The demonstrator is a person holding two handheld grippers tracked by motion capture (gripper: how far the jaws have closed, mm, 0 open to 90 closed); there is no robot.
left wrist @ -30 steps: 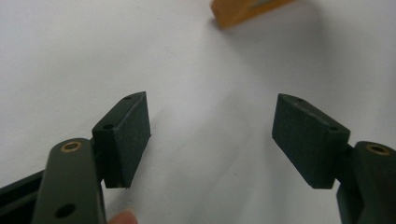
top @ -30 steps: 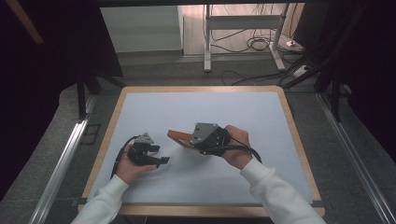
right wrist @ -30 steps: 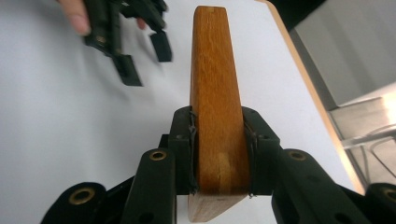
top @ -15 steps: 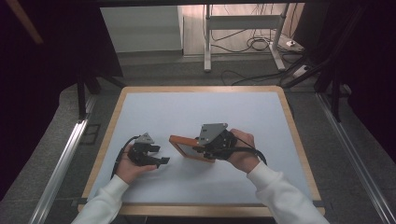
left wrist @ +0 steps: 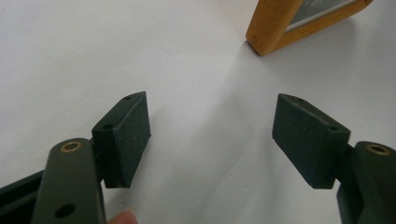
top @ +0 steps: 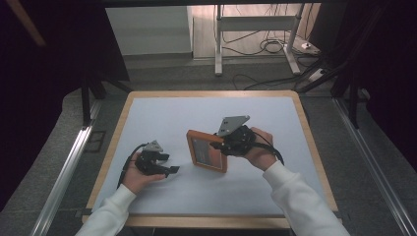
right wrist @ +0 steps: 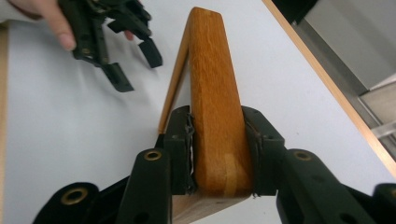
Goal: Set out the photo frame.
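From above, we saw the right gripper (top: 222,145) clamping the wooden frame (top: 206,150) upright mid-table. The left gripper (left wrist: 212,135) view showed our jaws apart, empty. In the right gripper view, pads (right wrist: 180,149) pressed the frame's edge, having just loosened slightly.

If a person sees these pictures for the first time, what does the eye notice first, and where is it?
The wooden picture frame draws the eye first: it stands tilted near the middle of the white table, and the right gripper clamps one edge of it between both pads. To its left, the left gripper rests low over the table with its jaws wide apart and nothing between them, pointing toward the frame's near corner.
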